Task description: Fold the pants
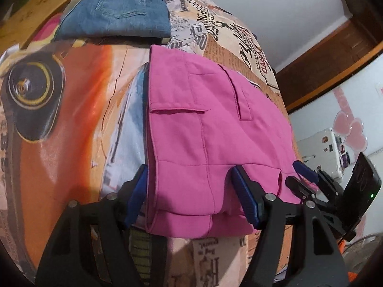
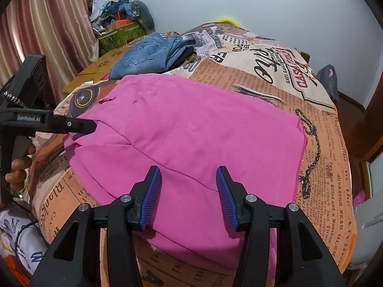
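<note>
Pink pants (image 1: 205,129) lie folded on a bed with a printed cover (image 1: 71,110); they also show in the right wrist view (image 2: 191,138). My left gripper (image 1: 189,184) is open, its blue pads on either side of the near folded edge, just above the fabric. My right gripper (image 2: 189,193) is open over the near part of the pants, nothing between its pads. The right gripper shows at the right in the left wrist view (image 1: 304,174). The left gripper shows at the left in the right wrist view (image 2: 91,126), its tip at the pants' edge.
Folded blue jeans (image 1: 115,16) lie at the far end of the bed, also in the right wrist view (image 2: 148,57). A wooden surface (image 2: 103,67) and a pile of items (image 2: 122,21) stand by the curtain. A wooden frame (image 1: 330,55) runs along the wall.
</note>
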Motion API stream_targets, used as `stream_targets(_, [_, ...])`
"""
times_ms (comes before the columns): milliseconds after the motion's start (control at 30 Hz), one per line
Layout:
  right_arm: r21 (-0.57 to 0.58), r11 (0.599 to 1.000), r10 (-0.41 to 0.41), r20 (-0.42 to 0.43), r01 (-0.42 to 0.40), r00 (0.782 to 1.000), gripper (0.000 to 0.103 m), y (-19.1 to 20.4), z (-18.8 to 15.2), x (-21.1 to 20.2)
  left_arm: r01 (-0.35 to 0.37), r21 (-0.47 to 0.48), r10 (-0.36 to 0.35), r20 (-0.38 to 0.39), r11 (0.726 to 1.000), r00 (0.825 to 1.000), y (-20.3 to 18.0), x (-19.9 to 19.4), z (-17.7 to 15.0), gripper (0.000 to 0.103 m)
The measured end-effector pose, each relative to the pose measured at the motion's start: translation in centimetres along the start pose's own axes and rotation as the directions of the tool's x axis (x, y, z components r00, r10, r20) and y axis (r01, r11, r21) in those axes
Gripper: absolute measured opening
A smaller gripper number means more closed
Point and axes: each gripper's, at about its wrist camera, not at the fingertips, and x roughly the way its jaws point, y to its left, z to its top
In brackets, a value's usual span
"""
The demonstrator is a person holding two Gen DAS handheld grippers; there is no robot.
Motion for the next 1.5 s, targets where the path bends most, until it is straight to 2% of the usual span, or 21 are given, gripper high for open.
stream_targets(100, [0.014,1.0,0.009,-0.004,-0.009,1.0,0.046,0.0,0.0,0.0,-0.048,0.051,0.048,0.013,0.998,0.999,-1.1,-0.3,0.0,0.05])
stream_targets(133, [0.015,1.0,0.008,-0.005,-0.008,1.0,0.046,0.0,0.1,0.0,-0.068,0.073,0.066,0.022,0.995,0.998,-1.5,-0.5,-0.1,0.044])
stream_targets(167, [0.016,1.0,0.003,-0.007,-0.003,1.0,0.046,0.0,0.1,0.0,-0.079,0.09,0.076,0.029,0.993,0.997,-1.7,-0.7,0.0,0.034])
stream_targets(200, [0.017,1.0,-0.001,-0.009,0.001,1.0,0.046,-0.1,0.2,0.0,-0.092,0.112,0.088,0.043,0.989,0.995,-2.1,-1.0,0.0,0.029])
stream_targets(267, [0.019,1.0,-0.005,-0.012,0.006,1.0,0.046,-0.2,0.4,-0.1,-0.089,0.145,0.078,0.077,0.985,0.994,-2.7,-1.9,0.2,0.021])
stream_targets(467, [0.028,1.0,-0.005,0.019,0.004,1.0,0.046,-0.1,1.7,-1.0,-0.112,0.207,0.081,0.155,0.972,0.985,-4.2,-4.3,0.7,0.017])
stream_targets(600, [0.038,0.999,0.018,0.043,-0.019,0.999,0.046,0.3,3.1,-1.3,-0.171,0.261,0.107,0.241,0.95,0.965,-5.7,-6.6,1.0,0.016])
stream_targets(767, [0.008,0.997,0.077,0.009,-0.077,0.997,0.046,2.5,4.2,0.3,-0.185,0.356,0.063,0.327,0.916,0.943,-8.3,-10.1,0.6,0.015])
stream_targets(867, [-0.023,0.992,0.124,-0.03,-0.124,0.992,0.046,4.3,4.0,1.7,-0.216,0.399,0.076,0.337,0.891,0.938,-9.5,-10.4,0.2,0.015])
stream_targets(967, [-0.035,0.987,0.153,-0.06,-0.156,0.986,0.046,5.1,3.6,2.6,-0.236,0.384,0.114,0.313,0.893,0.943,-8.8,-9.5,0.1,0.016])
stream_targets(1033, [-0.047,0.988,0.141,-0.066,-0.145,0.988,0.046,5.2,3.2,2.9,-0.227,0.326,0.137,0.278,0.918,0.951,-7.0,-8.9,0.0,0.017])
stream_targets(1133, [-0.049,0.989,0.136,-0.065,-0.14,0.989,0.046,4.8,2.7,2.5,-0.206,0.238,0.157,0.209,0.949,0.965,-3.9,-8.1,-0.6,0.028])
stream_targets(1167, [-0.052,0.989,0.132,-0.066,-0.136,0.989,0.046,4.6,2.6,2.4,-0.199,0.217,0.159,0.19,0.956,0.969,-3.1,-8.0,-1.0,0.032])
stream_targets(1300, [-0.071,0.991,0.108,-0.065,-0.113,0.992,0.046,4.1,2.3,2.1,-0.197,0.152,0.183,0.099,0.969,0.978,0.1,-6.4,-2.9,0.035])
stream_targets(1400, [-0.066,0.992,0.102,-0.059,-0.106,0.993,0.046,4.0,2.2,1.9,-0.15,0.096,0.148,0.031,0.984,0.989,1.5,-4.9,-3.9,0.042])
stream_targets(1500, [-0.067,0.993,0.093,-0.05,-0.096,0.994,0.046,4.3,2.0,1.7,-0.096,0.016,0.096,0.014,0.995,0.995,2.6,-4.0,-4.3,0.044])
